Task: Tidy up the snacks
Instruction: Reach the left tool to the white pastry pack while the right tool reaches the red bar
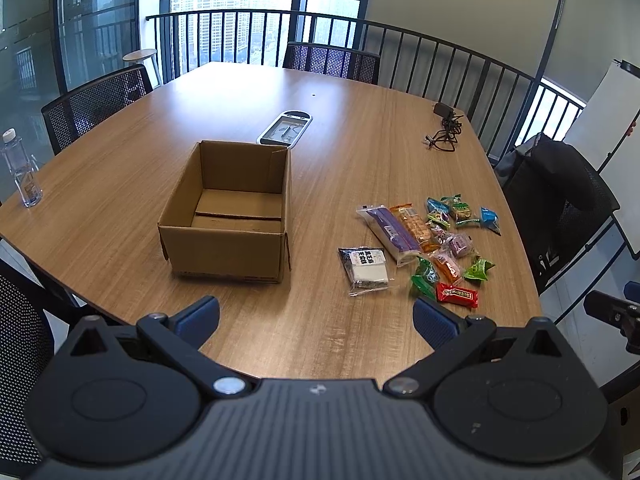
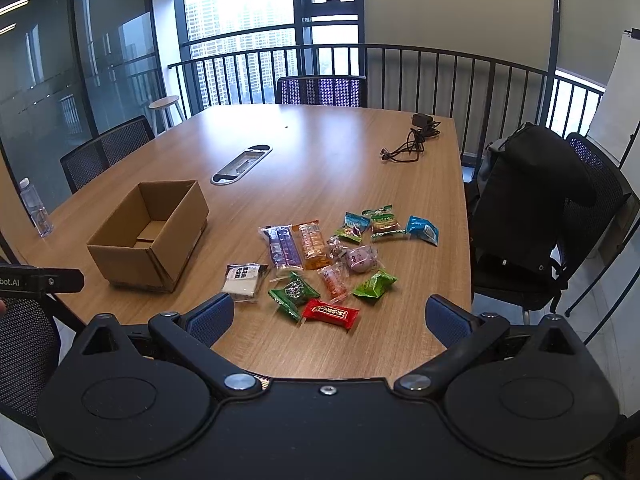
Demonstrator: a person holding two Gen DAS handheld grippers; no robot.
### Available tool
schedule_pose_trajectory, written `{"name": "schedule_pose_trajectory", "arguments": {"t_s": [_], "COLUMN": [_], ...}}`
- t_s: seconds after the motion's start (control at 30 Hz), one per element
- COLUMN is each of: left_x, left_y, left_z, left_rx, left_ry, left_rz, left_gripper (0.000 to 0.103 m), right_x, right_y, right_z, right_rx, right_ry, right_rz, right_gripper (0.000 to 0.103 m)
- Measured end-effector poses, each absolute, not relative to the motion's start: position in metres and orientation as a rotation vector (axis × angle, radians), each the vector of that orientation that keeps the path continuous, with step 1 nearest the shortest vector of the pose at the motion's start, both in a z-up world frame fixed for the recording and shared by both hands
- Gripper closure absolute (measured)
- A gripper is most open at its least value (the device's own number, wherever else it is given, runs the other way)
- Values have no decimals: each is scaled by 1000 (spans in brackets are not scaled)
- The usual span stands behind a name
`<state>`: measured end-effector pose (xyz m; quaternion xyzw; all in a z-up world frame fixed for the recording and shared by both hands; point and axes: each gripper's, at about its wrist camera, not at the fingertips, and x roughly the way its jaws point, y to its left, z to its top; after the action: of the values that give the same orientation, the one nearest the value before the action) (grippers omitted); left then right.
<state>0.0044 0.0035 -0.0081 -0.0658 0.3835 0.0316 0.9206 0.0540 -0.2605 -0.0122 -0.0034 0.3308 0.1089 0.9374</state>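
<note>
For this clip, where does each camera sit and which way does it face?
Left wrist: on the left claw, above the near table edge, facing the empty cardboard box; its open blue fingers show.
Right wrist: on the right claw, aimed at the snack pile; open fingers show, the left claw's tip at far left.
Shared: box, snacks, water bottle, cable.

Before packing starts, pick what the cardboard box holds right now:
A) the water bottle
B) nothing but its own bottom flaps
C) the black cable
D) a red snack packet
B: the cardboard box shows only bare bottom flaps inside, and the snack packets all lie on the table beside it.
</note>
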Motion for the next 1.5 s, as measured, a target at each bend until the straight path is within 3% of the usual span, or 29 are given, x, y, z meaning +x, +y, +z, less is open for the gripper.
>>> {"name": "schedule_pose_trajectory", "arguments": {"t_s": [0.9, 1.17, 1.43, 1.5], "left_x": [32, 50, 70, 74], "left_y": [3, 2, 4, 4], "left_z": [-31, -41, -55, -58], "left_rx": [-165, -202, -246, -248], "left_ry": [836, 847, 872, 871], "left_rz": [41, 16, -2, 3], "left_gripper": [2, 6, 17, 19], "right_x": [82, 101, 116, 120], "right_y": [-271, -276, -275, -273], "right_z": [-36, -47, -62, -66], "right_rx": [56, 88, 83, 71], "right_ry": [725, 777, 807, 821], "right_rz": [286, 285, 300, 310], "right_gripper": [1, 15, 17, 23]}}
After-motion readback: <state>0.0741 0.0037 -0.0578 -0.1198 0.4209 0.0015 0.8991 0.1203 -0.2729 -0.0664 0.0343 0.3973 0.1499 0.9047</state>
